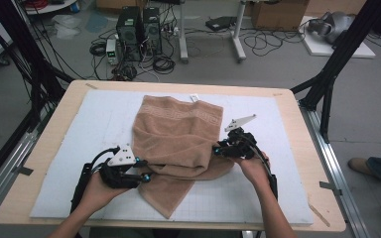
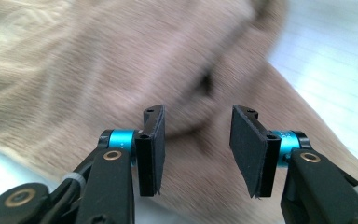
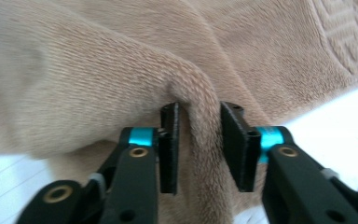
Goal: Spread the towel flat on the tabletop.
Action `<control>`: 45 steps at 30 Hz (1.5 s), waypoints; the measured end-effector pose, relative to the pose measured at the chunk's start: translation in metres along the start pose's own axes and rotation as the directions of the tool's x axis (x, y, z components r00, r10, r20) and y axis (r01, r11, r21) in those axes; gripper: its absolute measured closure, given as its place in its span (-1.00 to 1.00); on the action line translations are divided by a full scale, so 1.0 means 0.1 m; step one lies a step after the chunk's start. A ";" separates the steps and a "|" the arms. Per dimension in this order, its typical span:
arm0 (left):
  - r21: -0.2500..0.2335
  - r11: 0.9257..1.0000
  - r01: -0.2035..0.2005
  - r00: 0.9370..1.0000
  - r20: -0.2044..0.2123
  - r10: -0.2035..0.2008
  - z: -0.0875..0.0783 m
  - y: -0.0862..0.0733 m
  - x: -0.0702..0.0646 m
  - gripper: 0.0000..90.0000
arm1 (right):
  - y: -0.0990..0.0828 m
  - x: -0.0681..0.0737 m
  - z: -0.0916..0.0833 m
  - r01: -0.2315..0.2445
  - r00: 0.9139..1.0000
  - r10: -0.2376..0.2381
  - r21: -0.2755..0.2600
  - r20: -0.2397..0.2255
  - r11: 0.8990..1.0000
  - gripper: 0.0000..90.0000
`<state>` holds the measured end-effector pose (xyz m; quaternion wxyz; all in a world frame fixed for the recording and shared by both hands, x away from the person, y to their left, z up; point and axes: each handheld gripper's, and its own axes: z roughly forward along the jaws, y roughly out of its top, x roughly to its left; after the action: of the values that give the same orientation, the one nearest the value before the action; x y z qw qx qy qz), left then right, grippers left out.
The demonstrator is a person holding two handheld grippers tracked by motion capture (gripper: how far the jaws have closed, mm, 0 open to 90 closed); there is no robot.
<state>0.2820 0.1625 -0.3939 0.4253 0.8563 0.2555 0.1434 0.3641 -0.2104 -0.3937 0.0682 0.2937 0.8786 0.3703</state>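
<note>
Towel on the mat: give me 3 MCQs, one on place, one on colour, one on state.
1. Where does the towel lie?
A. on the white mat
B. on the floor
C. over a chair

2. What colour is the towel?
A. blue
B. light brown
C. green

3. How do the left tongs stand?
A. shut on the towel
B. open, nothing between the pads
C. shut on a cable

Key:
1 A: the high view shows it spread and partly folded on the white mat, which covers the wooden table.
2 B: it is tan in the high view and in both gripper views.
3 B: the left gripper view shows a clear gap between the pads, with the towel beyond them. The right tongs, by contrast, have a fold of towel between the pads.
</note>
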 end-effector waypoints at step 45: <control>0.003 0.989 0.147 0.973 -0.179 -0.144 0.41 0.57 0.99 0.39 | 0.15 -0.27 -0.05 -0.009 0.992 0.007 0.011 0.128 1.000 0.41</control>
<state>0.4013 0.1624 -0.3695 0.4029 0.8226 0.3557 0.1861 0.3915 -0.2204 -0.3819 0.1213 0.3207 0.8734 0.3459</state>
